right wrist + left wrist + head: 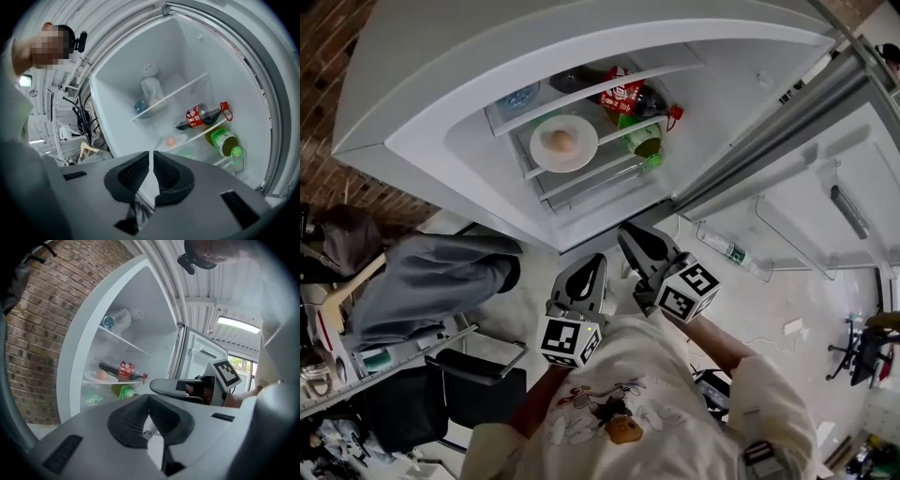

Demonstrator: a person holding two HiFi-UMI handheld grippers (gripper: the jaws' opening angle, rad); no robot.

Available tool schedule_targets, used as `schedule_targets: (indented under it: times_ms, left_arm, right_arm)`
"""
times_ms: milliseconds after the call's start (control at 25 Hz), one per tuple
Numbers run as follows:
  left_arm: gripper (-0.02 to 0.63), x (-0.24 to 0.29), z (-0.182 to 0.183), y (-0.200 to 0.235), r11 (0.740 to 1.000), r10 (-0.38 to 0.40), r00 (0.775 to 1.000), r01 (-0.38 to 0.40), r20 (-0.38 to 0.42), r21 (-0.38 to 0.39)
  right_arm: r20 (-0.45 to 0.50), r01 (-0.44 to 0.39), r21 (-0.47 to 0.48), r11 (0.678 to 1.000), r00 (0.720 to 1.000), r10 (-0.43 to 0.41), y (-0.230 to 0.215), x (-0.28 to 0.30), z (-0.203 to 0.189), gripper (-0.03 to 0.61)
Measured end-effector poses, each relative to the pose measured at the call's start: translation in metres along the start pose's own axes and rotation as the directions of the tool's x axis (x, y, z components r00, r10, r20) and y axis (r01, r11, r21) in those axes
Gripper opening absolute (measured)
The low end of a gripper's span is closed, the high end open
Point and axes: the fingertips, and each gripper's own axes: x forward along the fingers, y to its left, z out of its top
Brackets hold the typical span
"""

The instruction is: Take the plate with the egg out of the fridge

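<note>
One right tool (left gripper view)

grey left tool, grey right tool, black ribbed pads, 2 black-and-white marker cubes, cream cartoon-print shirt

We see a dark plastic bottle with a red label lying on its side. Just beneath it lies a green plastic bottle, and one shelf higher, to its left, sits a round blue-lidded container.
</note>
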Motion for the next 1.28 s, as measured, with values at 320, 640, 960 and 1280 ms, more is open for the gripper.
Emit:
schedule_targets:
  times_ms: [320, 640, 960, 1280]
  left_arm:
    - [0.009, 0.009, -0.009, 0.003, 1.000, -0.004, 1.000, 0.004, -0.028, 0.010]
    - [0.009, 0.010, -0.002, 0.010, 0.999, 0.020, 1.000, -0.020, -0.015, 0.030]
    - [0.009, 0.014, 0.003, 0.015, 0.999, 0.031, 0.999, -0.031, -0.009, 0.041]
    - [0.009, 0.017, -0.003, 0.018, 0.999, 0.052, 0.998, -0.051, -0.036, 0.011]
  right_arm:
    - [0.012, -0.003, 0.195, 0.981, 1.000, 0.001, -0.018, 0.021, 0.001, 0.035]
    - [-0.001, 0.022, 0.370, 0.929, 1.000, -0.024, -0.041, 0.047, -0.007, 0.035]
    - [-0.011, 0.016, 0.458, 0.889, 1.000, -0.012, -0.051, 0.067, -0.011, 0.035]
    - [0.004, 0.016, 0.513, 0.858, 1.000, -0.021, -0.063, 0.081, -0.011, 0.048]
